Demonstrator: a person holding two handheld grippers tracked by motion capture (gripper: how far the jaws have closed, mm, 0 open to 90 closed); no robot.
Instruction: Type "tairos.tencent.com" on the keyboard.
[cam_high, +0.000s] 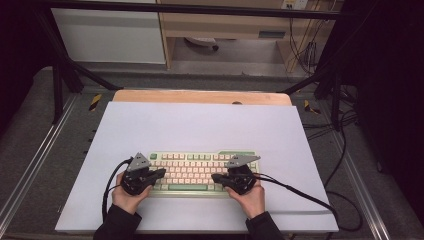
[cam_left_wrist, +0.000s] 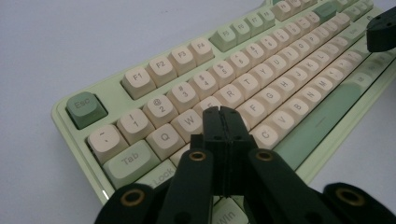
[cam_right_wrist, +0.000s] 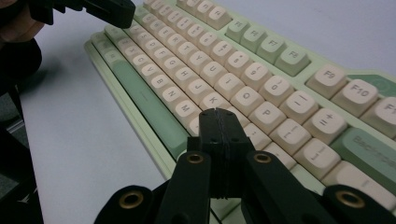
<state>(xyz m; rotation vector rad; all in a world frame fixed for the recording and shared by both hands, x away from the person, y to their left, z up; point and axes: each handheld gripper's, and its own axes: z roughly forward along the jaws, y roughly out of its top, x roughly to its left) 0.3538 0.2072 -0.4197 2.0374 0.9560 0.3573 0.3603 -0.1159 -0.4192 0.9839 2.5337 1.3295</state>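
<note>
A pale green keyboard (cam_high: 200, 172) with cream keys lies on the white sheet near the table's front. My left gripper (cam_high: 161, 173) hovers over its left end, jaws pressed together with nothing between them; in the left gripper view its tips (cam_left_wrist: 223, 112) sit just above the keys near W and the keyboard (cam_left_wrist: 261, 88) stretches away to the upper right. My right gripper (cam_high: 214, 177) is over the right end, also shut and empty; in the right gripper view its tips (cam_right_wrist: 217, 113) hang above the keyboard (cam_right_wrist: 233, 79) near the M key.
The white sheet (cam_high: 200, 125) covers the wooden table (cam_high: 200, 96), with bare room behind and beside the keyboard. Black cables (cam_high: 300, 195) trail from the right gripper across the sheet to the right edge. Metal frame rails (cam_high: 30, 165) flank the table.
</note>
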